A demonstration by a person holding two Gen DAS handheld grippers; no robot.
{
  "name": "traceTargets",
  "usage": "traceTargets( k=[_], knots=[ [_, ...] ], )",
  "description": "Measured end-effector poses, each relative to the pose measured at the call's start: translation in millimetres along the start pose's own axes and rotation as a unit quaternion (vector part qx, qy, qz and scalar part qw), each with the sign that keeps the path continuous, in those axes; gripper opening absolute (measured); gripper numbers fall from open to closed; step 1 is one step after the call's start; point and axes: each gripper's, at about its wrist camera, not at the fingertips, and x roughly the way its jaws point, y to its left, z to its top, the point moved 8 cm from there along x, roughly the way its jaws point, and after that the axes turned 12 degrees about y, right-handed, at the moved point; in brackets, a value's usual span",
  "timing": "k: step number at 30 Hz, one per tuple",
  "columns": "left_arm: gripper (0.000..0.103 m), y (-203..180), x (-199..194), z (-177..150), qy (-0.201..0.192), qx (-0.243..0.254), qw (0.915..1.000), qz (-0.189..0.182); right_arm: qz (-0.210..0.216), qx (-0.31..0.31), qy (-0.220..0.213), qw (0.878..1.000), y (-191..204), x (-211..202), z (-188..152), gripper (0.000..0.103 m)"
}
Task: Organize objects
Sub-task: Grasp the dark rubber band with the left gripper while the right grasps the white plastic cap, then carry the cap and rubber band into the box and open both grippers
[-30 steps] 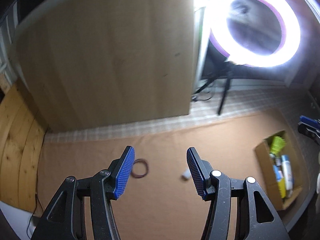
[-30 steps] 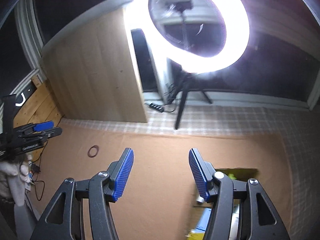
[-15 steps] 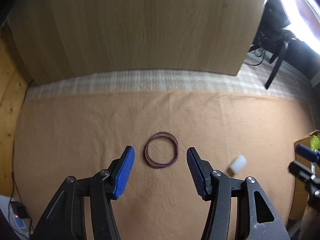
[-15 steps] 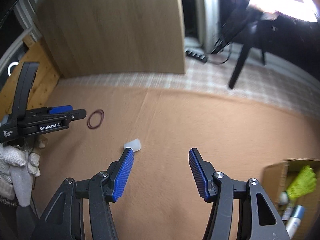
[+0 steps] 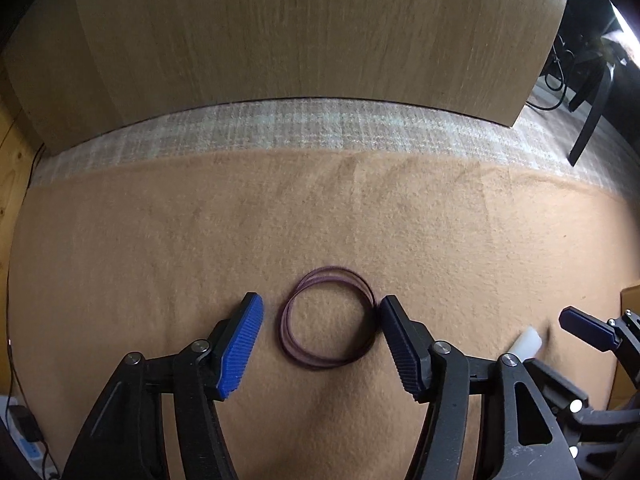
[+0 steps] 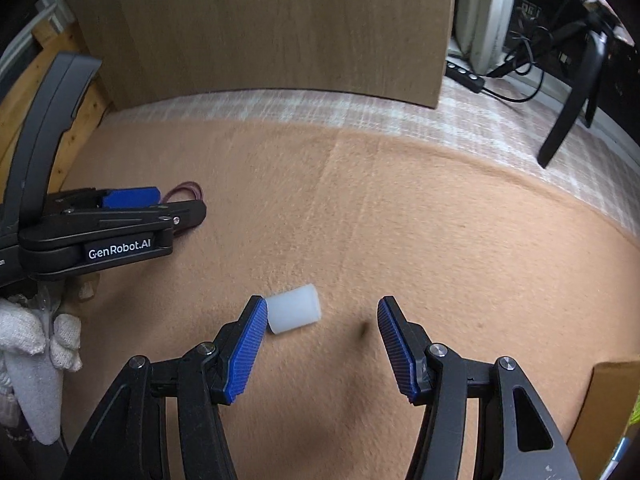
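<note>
Both tongs just dropped in: left tongs [image 5: 320, 344] wide around the rubber bands [image 5: 329, 317], right tongs [image 6: 320, 350] wide beside the white cap [image 6: 293, 314]. Grabs look next.

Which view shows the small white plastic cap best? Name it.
Right wrist: the small white plastic cap lies whole between the open right gripper fingers. The left wrist view shows only its end.

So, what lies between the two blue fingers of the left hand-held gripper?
In the left wrist view, the purple band loop lies flat on the tan cloth, inside the open left hand-held gripper.
</note>
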Motion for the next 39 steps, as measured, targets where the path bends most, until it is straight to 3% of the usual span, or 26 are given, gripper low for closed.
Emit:
traceTargets(
  k=[6, 9, 13, 18, 20, 22, 30, 36, 39],
  knots=[
    [0.066, -9, 1, 2, -0.003, 0.003, 1.0, 0.002, -0.017, -0.016, 0.001, 1.0, 7, 7, 1, 0.054],
    [0.058, -18, -1, 5, -0.007, 0.006, 1.0, -0.002, -0.03, -0.023, 0.001, 0.999, 7, 9, 1, 0.054],
    [0.029, -36, -3, 13, -0.012, 0.011, 0.9998, -0.006, -0.042, -0.03, 0.0, 0.999, 8, 11, 1, 0.049],
    [0.006, -55, -7, 14, -0.019, 0.02, 0.9995, -0.012, -0.055, -0.043, -0.001, 0.998, 8, 10, 0, 0.035],
    [0.006, -67, -6, 8, -0.02, 0.023, 0.9995, -0.011, -0.055, -0.052, -0.002, 0.997, 12, 9, -1, 0.026],
    [0.005, -76, -5, 0, -0.02, 0.022, 0.9994, -0.017, -0.059, -0.056, -0.002, 0.997, 13, 8, -2, 0.023],
    [0.005, -81, -12, -26, -0.019, -0.001, 0.9988, -0.046, -0.042, -0.05, -0.005, 0.998, 3, 2, -10, 0.022],
    [0.005, -84, -25, -38, -0.033, 0.004, 0.9979, -0.056, -0.02, -0.033, -0.018, 0.999, -3, -13, -19, 0.021],
    [0.005, -103, -41, -46, -0.045, 0.021, 0.997, -0.059, -0.013, -0.024, -0.031, 0.999, -15, -30, -30, 0.021]
  ],
)
